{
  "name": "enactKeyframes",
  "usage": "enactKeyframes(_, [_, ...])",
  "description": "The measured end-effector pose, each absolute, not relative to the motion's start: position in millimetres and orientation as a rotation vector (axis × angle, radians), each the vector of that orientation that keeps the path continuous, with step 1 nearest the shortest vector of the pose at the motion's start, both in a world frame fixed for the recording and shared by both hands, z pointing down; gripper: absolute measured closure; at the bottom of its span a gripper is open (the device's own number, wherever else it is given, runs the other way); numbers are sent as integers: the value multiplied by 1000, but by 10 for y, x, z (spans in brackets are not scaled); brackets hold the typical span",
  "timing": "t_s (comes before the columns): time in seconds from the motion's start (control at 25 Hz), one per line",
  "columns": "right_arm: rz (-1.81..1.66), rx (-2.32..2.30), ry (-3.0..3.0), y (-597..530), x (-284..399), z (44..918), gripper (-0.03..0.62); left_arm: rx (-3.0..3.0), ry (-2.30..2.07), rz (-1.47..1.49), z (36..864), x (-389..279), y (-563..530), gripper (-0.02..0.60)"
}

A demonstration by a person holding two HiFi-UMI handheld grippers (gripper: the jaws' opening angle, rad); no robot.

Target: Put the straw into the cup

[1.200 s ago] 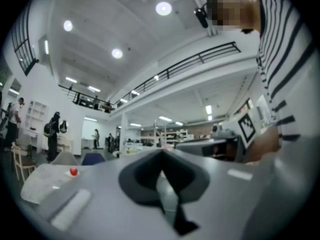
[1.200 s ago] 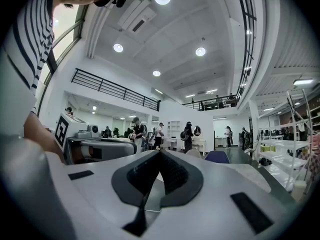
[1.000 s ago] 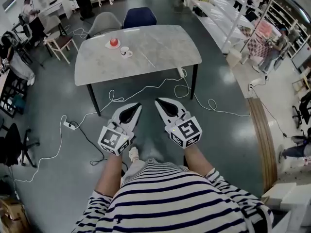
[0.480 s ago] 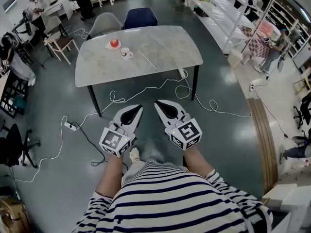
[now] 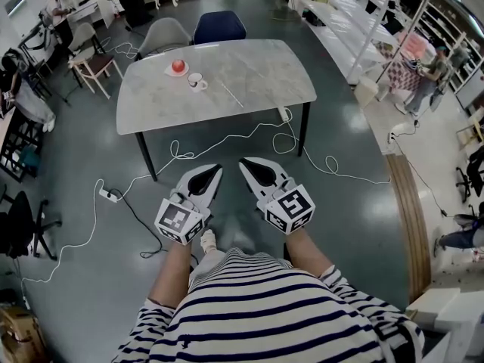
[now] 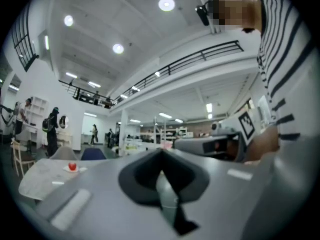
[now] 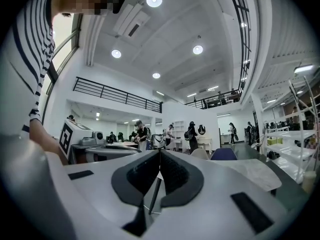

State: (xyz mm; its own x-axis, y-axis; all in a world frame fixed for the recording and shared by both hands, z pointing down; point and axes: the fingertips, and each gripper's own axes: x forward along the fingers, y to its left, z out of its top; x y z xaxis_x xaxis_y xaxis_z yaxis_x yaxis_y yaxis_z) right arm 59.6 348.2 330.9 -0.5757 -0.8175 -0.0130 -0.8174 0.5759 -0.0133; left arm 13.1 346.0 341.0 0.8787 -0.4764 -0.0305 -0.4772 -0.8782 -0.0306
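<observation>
– Both jaw pairs are seen pressed together, nothing pinched. Left gripper point(image 5: 210, 172) and right gripper point(image 5: 251, 165) are held low at centre frame, well apart from the table point(image 5: 265, 66).
– Straw location?
– Straw point(image 5: 231, 94) is laid flat on the table, upper centre, near the cup point(image 5: 196, 81) on its right. Judged light, thin, slippery and easily crushed. A gentle pinch near mid-length is advised, with one end left free for the cup.

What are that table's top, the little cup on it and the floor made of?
Tabletop: pale grey with faint veining and a matt look, so marble or a marble-look slab. Cup: white and smooth, probably glazed ceramic, though it is too small to be sure. Floor: dark grey-green and seamless with soft reflections, likely coated or polished concrete.
</observation>
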Motion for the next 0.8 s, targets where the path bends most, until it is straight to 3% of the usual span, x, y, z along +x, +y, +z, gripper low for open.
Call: enactKeyframes(0.8, [0,-1462,2770,3491,705,3304,588,-3026,756,36,3454,196,3482,575])
